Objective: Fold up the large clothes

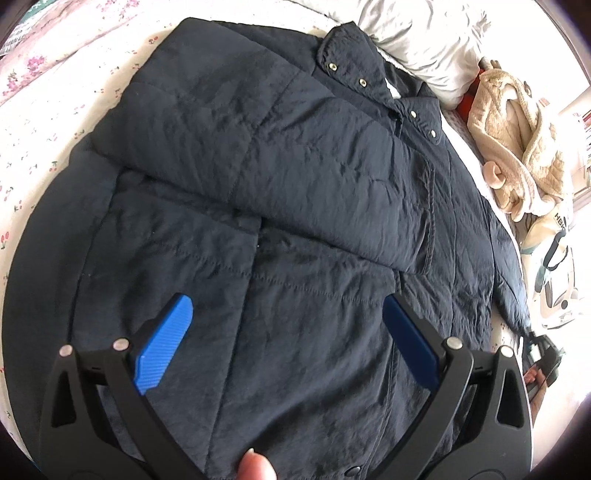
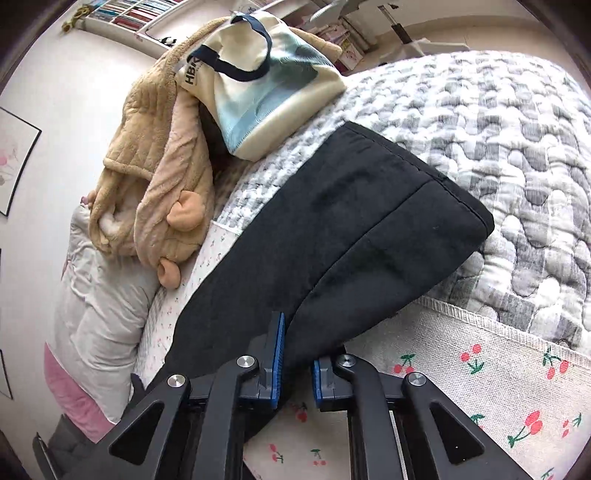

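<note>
Left gripper (image 1: 284, 332) spread wide, hovering over navy jacket (image 1: 280, 177) ahead. Right gripper (image 2: 298, 363) narrowed around sleeve (image 2: 354, 236), seemingly pinching its edge.

You are in a home bedroom: a bed with a cherry-print sheet (image 2: 480, 387) and a grey quilt (image 2: 498, 129), a pillow (image 1: 417, 33), a fleece robe (image 2: 147, 177), a tote bag (image 2: 266, 85), a bookshelf (image 2: 129, 11) and a framed picture (image 2: 14, 158) on the wall.
</note>
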Demonstrator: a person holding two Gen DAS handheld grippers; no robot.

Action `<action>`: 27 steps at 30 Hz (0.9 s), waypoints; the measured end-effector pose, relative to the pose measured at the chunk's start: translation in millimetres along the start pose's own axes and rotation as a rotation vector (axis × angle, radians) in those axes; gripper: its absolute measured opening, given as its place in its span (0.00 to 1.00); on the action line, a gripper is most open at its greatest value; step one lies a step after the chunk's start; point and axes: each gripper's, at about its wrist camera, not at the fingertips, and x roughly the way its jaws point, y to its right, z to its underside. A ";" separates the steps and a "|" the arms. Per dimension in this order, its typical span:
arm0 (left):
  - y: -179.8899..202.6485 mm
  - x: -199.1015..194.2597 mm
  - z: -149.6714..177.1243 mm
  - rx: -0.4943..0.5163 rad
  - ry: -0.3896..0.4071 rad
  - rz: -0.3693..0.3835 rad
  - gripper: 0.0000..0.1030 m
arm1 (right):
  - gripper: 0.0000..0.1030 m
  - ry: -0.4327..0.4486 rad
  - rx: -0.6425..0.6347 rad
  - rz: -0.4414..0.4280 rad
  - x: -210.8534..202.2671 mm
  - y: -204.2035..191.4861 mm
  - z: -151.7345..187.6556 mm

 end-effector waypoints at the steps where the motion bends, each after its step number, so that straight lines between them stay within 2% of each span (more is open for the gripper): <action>1: -0.5 0.2 -0.2 -0.002 -0.003 0.003 0.99 | 0.08 0.025 -0.026 -0.002 -2.8 -10.5 1.3; 4: -1.3 0.3 -1.7 -0.010 -0.004 0.010 0.99 | 0.07 0.097 -0.173 -0.025 -20.6 -56.5 9.6; 7: -1.9 0.2 -3.4 -0.013 0.002 0.006 0.99 | 0.07 0.136 -0.364 -0.058 -38.2 -112.3 32.9; 12: -2.1 0.4 -5.7 -0.022 0.002 0.003 0.99 | 0.07 0.112 -0.648 -0.150 -46.1 -194.9 95.2; 18: 4.9 -3.8 -8.3 0.052 0.038 -0.092 0.99 | 0.07 -0.012 -0.920 -0.248 -30.2 -254.3 196.4; 23: 8.9 -4.0 -10.4 0.087 0.042 -0.129 0.99 | 0.08 -0.133 -1.155 -0.256 0.3 -276.3 282.1; 25: 12.3 -5.0 -9.6 0.100 0.054 -0.139 0.99 | 0.11 -0.205 -1.236 -0.242 19.4 -274.0 312.3; 27: 18.4 -6.5 -9.6 0.122 0.077 -0.142 0.99 | 0.13 -0.335 -1.237 -0.222 47.6 -265.0 332.0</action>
